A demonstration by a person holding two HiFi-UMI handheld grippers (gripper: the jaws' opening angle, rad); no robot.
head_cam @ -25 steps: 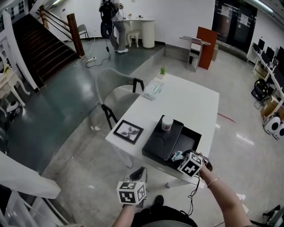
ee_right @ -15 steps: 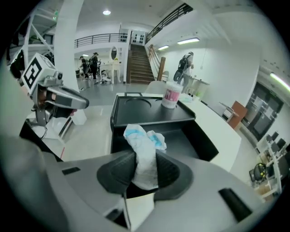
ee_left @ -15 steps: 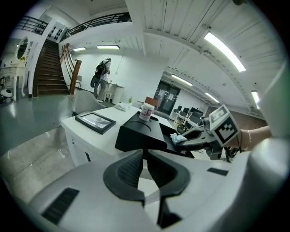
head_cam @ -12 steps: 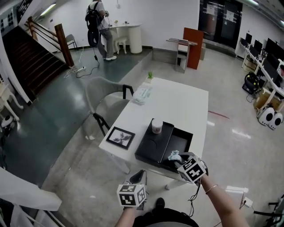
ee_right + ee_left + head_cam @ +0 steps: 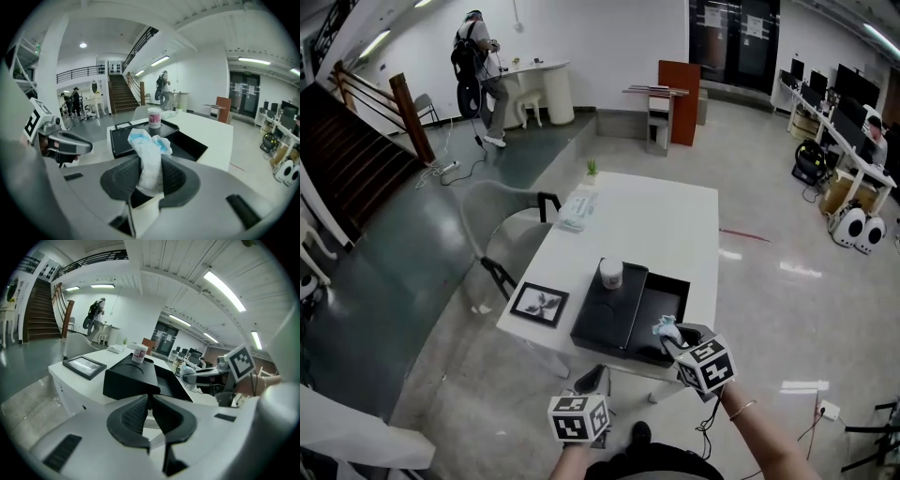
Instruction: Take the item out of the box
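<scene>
Cloth [image 5: 147, 152], crumpled white and blue, is clamped between the jaws of the right hand-held gripper [image 5: 150, 165], its top sticking up past the pads. In the head view the cloth [image 5: 666, 328] sits in the air over the near end of the open black box [image 5: 685, 292] on the white table [image 5: 661, 220]. The box's lid [image 5: 602, 314] lies against its left side, with a cup [image 5: 610, 273] standing on it. A framed picture [image 5: 539, 304] lies further left. The left hand-held gripper [image 5: 150, 401] is clenched on nothing, jaws together, short of the table's near edge.
</scene>
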